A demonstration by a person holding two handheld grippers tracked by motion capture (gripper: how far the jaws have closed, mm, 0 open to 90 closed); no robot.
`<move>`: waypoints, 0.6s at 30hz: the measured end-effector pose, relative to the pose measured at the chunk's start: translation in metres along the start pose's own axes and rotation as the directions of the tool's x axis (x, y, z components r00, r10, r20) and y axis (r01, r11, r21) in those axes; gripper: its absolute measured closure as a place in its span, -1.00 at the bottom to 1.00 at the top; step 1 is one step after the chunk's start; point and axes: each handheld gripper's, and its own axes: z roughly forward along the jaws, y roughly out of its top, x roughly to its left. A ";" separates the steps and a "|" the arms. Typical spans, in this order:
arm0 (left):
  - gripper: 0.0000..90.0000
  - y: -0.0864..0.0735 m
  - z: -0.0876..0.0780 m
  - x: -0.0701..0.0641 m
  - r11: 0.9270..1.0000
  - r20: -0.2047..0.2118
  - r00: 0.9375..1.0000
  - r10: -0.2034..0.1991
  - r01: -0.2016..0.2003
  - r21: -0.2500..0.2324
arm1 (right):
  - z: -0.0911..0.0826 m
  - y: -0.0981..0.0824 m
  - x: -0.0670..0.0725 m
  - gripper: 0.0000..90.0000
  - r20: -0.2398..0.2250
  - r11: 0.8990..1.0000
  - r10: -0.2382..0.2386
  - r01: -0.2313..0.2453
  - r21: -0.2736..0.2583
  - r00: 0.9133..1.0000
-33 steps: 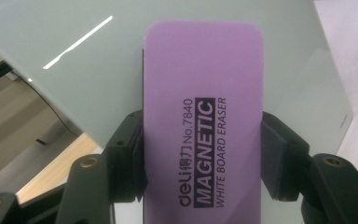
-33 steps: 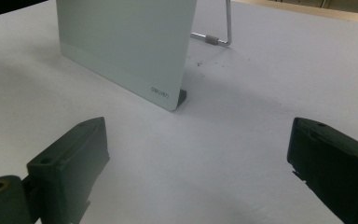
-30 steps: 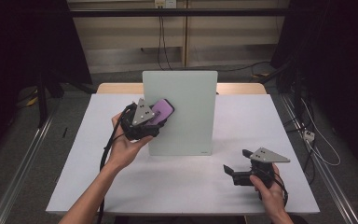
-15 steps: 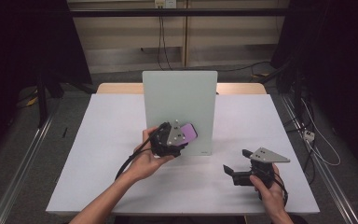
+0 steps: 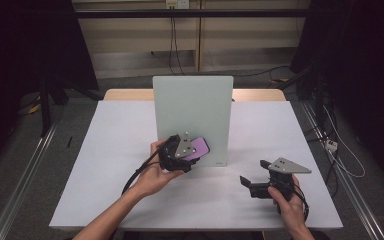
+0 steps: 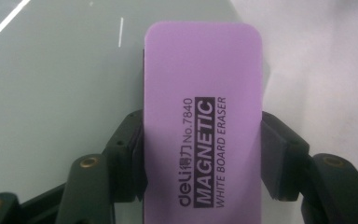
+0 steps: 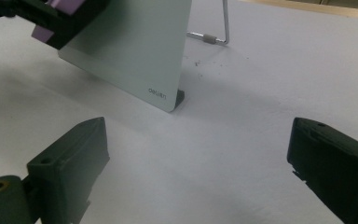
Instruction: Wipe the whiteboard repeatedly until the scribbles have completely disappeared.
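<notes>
Clamped jaws of the left gripper (image 5: 192,159) grasp a purple eraser (image 5: 198,148) by its two long edges, just left of centre in the high view; the person's left hand (image 5: 156,175) comes in from the lower left. In the left gripper view the eraser (image 6: 203,116) stands lengthwise up the middle of the frame, its black print reading "MAGNETIC WHITE BOARD ERASER", with one black pad (image 6: 272,158) pressed to each side. Behind it, the pale green whiteboard (image 5: 192,117) stands upright at the centre of the white table (image 5: 115,145), and the eraser lies against the board's lower face, near its bottom edge. At lower right, the right gripper (image 5: 252,186) rests low over the table in the right hand (image 5: 291,207), well apart from the board; its jaws are spread wide with bare tabletop between them. In the right gripper view the whiteboard (image 7: 140,56) fills the upper left.
</notes>
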 end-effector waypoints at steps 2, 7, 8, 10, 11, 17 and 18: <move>-0.09 -0.001 -0.005 0.005 1.000 -0.005 1.000 -0.025 0.025 -0.018 | 0.000 0.000 0.000 -0.89 -0.002 1.000 -0.001 0.001 0.000 1.000; -0.09 -0.002 -0.016 0.015 0.996 0.002 0.997 -0.074 0.074 -0.056 | -0.001 0.000 0.001 -0.89 -0.004 1.000 -0.006 0.006 0.001 1.000; -0.09 -0.001 -0.018 0.016 0.994 0.007 0.997 -0.081 0.082 -0.066 | -0.001 0.000 0.001 -0.89 -0.003 1.000 -0.005 0.005 0.000 1.000; -0.09 0.001 -0.025 0.017 0.994 0.011 0.996 -0.083 0.084 -0.075 | -0.002 0.000 0.000 -0.89 -0.003 1.000 -0.010 0.010 -0.001 1.000; -0.09 0.002 -0.028 0.017 0.993 0.012 0.996 -0.083 0.084 -0.088 | -0.002 0.000 0.000 -0.89 -0.003 1.000 -0.009 0.009 -0.002 1.000; -0.09 0.005 -0.042 0.018 0.988 0.033 0.994 -0.105 0.108 -0.108 | -0.003 -0.001 0.001 -0.89 -0.007 1.000 -0.010 0.010 -0.005 1.000; -0.09 0.004 -0.042 0.018 0.987 0.039 0.993 -0.114 0.117 -0.105 | -0.003 -0.001 0.001 -0.89 -0.007 1.000 -0.008 0.008 -0.005 1.000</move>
